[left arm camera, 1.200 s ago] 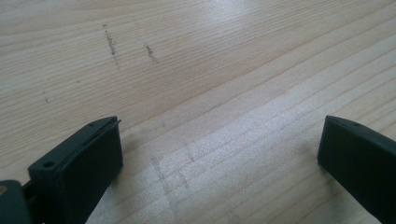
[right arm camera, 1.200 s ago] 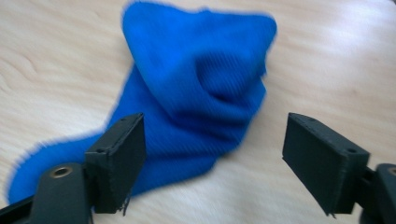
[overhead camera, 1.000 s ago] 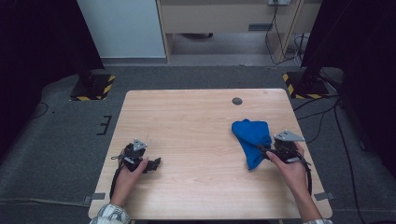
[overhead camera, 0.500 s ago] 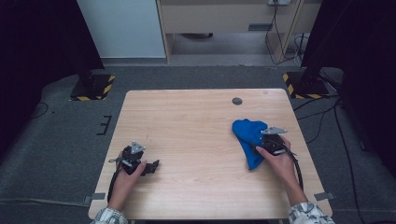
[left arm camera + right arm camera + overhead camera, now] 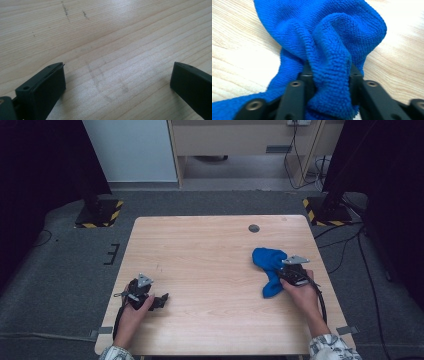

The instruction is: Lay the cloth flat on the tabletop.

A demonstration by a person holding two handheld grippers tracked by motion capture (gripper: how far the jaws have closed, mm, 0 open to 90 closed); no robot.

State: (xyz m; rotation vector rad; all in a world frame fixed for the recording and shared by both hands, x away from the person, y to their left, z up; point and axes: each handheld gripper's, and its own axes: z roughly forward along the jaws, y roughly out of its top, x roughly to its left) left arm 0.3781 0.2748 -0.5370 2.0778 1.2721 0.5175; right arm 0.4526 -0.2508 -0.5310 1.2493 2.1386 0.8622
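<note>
The crumpled blue terry-cloth towel (image 5: 268,266) lies near the right edge of the light wooden table (image 5: 210,250). The right gripper (image 5: 329,75) has just closed, pinching a raised fold. The towel is probably soft, light and limp; grip bunched folds. The left gripper (image 5: 117,82) stands wide, empty.

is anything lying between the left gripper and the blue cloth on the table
Nothing visible does. Bare wooden table runs from the left gripper to the blue cloth, which the right gripper, jaws just closing, already pinches by a fold.
</note>
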